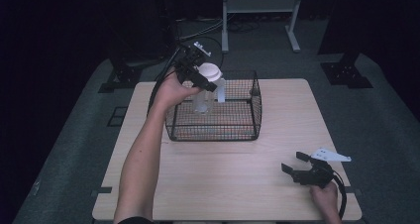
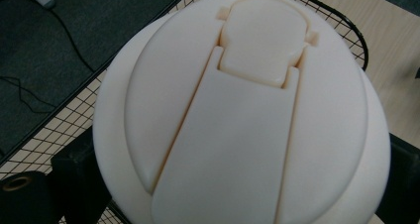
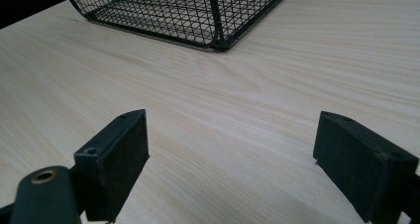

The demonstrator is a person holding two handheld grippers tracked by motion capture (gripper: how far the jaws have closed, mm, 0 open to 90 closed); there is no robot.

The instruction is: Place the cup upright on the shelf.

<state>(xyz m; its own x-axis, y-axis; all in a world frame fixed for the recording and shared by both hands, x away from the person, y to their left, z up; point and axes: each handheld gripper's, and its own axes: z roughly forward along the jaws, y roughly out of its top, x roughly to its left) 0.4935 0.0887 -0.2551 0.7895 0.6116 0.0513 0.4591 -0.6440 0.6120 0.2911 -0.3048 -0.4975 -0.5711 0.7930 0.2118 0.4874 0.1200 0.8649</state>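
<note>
A clear bottle (image 1: pixel 204 99) with a cream flip-top lid (image 1: pixel 211 71) stands upright inside the back left corner of a black wire basket (image 1: pixel 237 135). My left gripper (image 1: pixel 202 78) is shut on the bottle at its lid, held from the left by a hand. In the left gripper view the lid (image 2: pixel 247 110) sits between my two black jaws, with the left gripper (image 2: pixel 237 184) pressed to both its sides and basket mesh (image 2: pixel 54 135) below. My right gripper (image 1: pixel 293 162) rests open near the table's front right corner, and in its own view the right gripper (image 3: pixel 233 149) holds nothing.
The basket (image 3: pixel 198 11) sits at the back middle of the light wooden table (image 1: pixel 223 184). Bare wood (image 3: pixel 247 85) lies between it and the right gripper. Dark floor, cables and stand legs (image 1: pixel 225 30) surround the table.
</note>
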